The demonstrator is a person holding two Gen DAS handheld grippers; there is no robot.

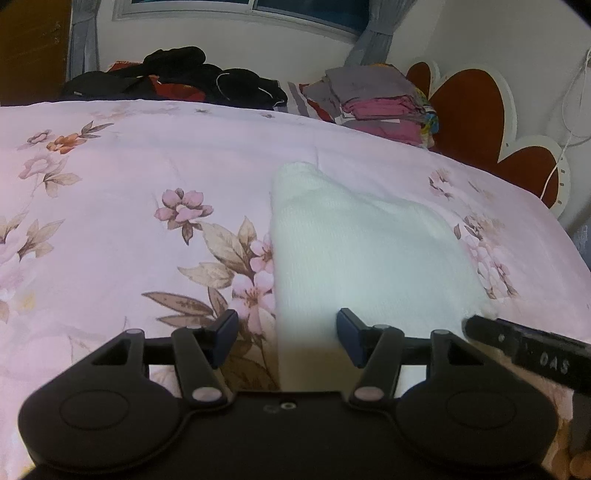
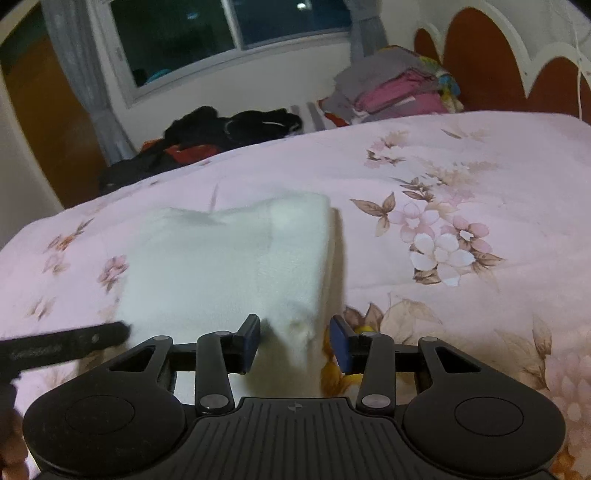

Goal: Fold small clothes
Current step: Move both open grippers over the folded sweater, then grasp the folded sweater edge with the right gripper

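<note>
A white knitted garment [image 1: 354,243] lies on the pink floral bedspread [image 1: 129,166]. It also shows in the right wrist view [image 2: 221,258]. My left gripper [image 1: 287,341] is open, its fingers astride the garment's near left edge. My right gripper [image 2: 294,343] is open, its fingers astride the garment's near right corner, which stands up a little between them. Each gripper's finger shows at the edge of the other's view, the right one [image 1: 524,347] and the left one [image 2: 66,343].
A pile of dark and red clothes [image 1: 177,77] lies at the bed's far edge. A folded stack of grey and pink clothes [image 1: 376,99] sits at the far right by the red and white headboard [image 1: 476,110]. A window [image 2: 229,33] is behind.
</note>
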